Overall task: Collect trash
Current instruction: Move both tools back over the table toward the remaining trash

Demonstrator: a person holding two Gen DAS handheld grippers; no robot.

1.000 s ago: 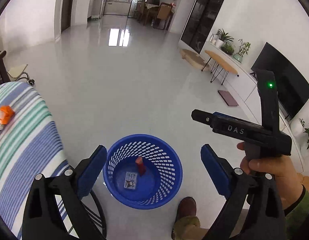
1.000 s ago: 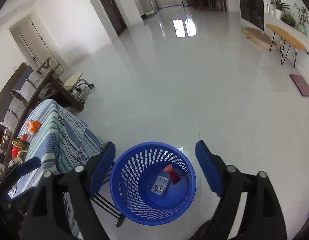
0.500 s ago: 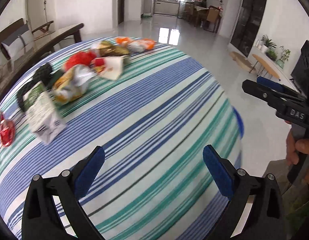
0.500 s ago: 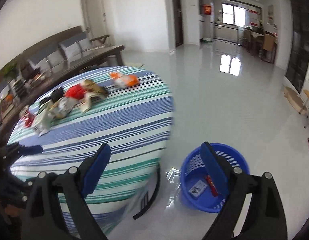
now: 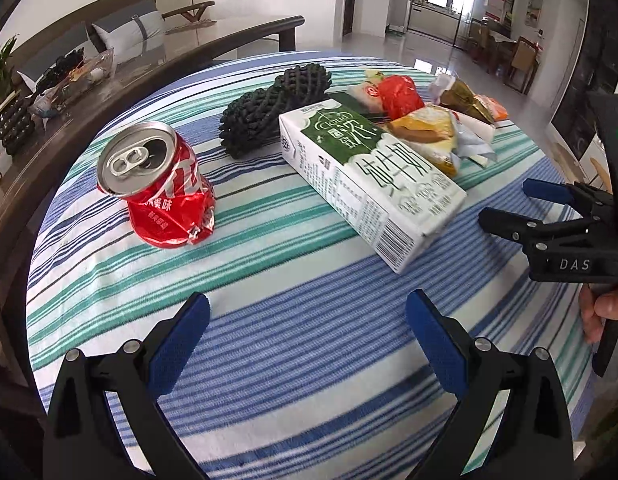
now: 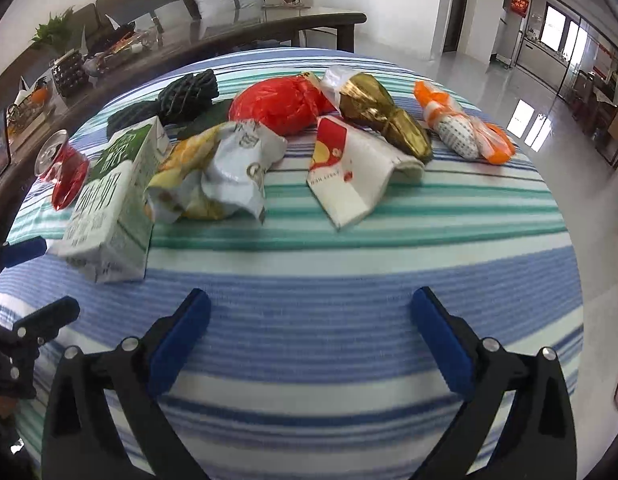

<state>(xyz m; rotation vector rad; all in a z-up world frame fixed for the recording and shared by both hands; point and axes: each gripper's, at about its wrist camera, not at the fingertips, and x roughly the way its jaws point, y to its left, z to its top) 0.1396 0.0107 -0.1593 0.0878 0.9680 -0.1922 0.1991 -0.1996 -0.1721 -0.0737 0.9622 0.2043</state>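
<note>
Trash lies on a round table with a striped cloth. In the left wrist view: a crushed red can, a green-and-white milk carton and black foam netting. My left gripper is open and empty, near side of the carton. In the right wrist view: the carton, a crumpled chip bag, a red plastic bag, a white-red paper pouch, a gold wrapper and an orange-white wrapper. My right gripper is open and empty, short of them.
A dark wooden table with clutter stands behind the round table, a sofa with cushions beyond it. Glossy white floor spreads to the right. The right gripper shows at the left wrist view's right edge.
Both grippers have swung from above the blue basket on the floor to over the striped table. The trash pile is now close ahead; the basket is out of view.
</note>
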